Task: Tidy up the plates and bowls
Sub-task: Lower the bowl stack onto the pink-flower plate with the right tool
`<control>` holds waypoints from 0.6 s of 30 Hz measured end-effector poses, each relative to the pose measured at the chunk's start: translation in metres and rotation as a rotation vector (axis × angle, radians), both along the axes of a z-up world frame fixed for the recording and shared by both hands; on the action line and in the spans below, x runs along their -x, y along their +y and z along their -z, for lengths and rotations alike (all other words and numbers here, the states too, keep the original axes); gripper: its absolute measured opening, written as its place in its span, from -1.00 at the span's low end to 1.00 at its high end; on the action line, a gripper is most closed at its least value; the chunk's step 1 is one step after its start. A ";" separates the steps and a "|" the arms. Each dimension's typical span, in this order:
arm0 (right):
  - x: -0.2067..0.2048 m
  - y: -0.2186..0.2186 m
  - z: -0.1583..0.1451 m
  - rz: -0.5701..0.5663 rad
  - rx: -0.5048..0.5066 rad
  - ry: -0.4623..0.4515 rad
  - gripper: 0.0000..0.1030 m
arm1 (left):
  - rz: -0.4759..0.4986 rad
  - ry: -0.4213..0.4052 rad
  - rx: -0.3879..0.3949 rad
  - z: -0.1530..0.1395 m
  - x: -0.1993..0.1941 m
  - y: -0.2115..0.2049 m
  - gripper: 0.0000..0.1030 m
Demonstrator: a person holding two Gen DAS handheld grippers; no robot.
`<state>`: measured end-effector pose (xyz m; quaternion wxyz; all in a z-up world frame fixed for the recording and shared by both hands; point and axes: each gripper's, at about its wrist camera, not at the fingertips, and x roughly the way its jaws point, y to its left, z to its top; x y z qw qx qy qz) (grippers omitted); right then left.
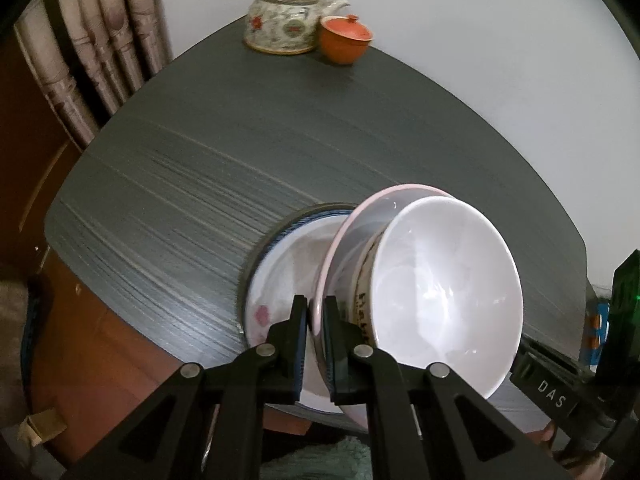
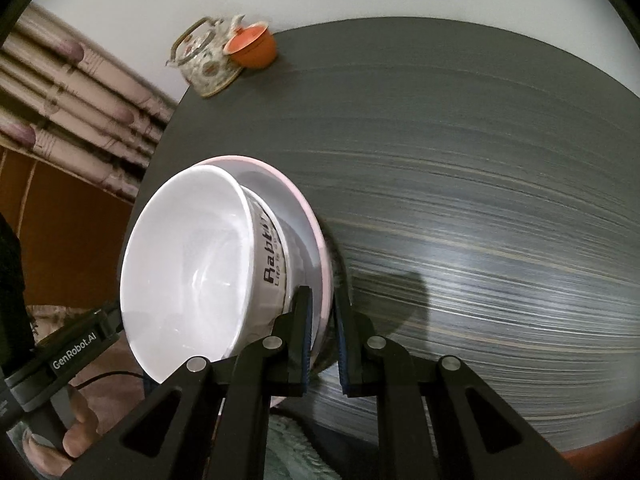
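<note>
A: Where are the dishes?

B: A pink-rimmed plate is carried between the 2 tools, with a white bowl sitting in it. Black lettering runs along the bowl's outer wall. In the left wrist view the left gripper has its jaws nearly together, clamped on the plate's rim, with the bowl just to its right.

A: And the other side?

B: The right gripper pinches the opposite edge of the same plate, jaws narrow, with the bowl just to its left.

A: Anything under the plate?

B: In the left wrist view a second plate with a blue-striped rim and a pink mark lies just beyond the left gripper, partly covered by the pink-rimmed one. Whether the 2 touch I cannot tell.

A: Further out?

B: All this hangs over a dark wood-grain table, streaked with blur. At its far corner, well ahead of both tools, stand a floral teapot and an orange lidded cup, just beside each other. A curtain hangs off to the left.
</note>
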<state>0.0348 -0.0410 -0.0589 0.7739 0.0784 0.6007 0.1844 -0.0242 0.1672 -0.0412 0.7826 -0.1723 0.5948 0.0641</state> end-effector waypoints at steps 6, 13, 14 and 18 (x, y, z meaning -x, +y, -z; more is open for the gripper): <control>0.003 0.020 0.014 -0.025 0.013 0.028 -0.76 | -0.017 0.010 0.008 0.007 0.002 0.019 -0.88; 0.002 0.031 0.021 -0.035 0.035 0.029 -0.76 | -0.025 0.017 0.027 0.011 -0.001 0.027 -0.89; 0.001 0.033 0.022 -0.036 0.039 0.029 -0.76 | -0.026 0.015 0.029 0.010 -0.001 0.029 -0.88; 0.000 0.039 0.023 -0.030 0.048 0.025 -0.76 | -0.032 0.006 0.027 0.012 -0.006 0.029 -0.89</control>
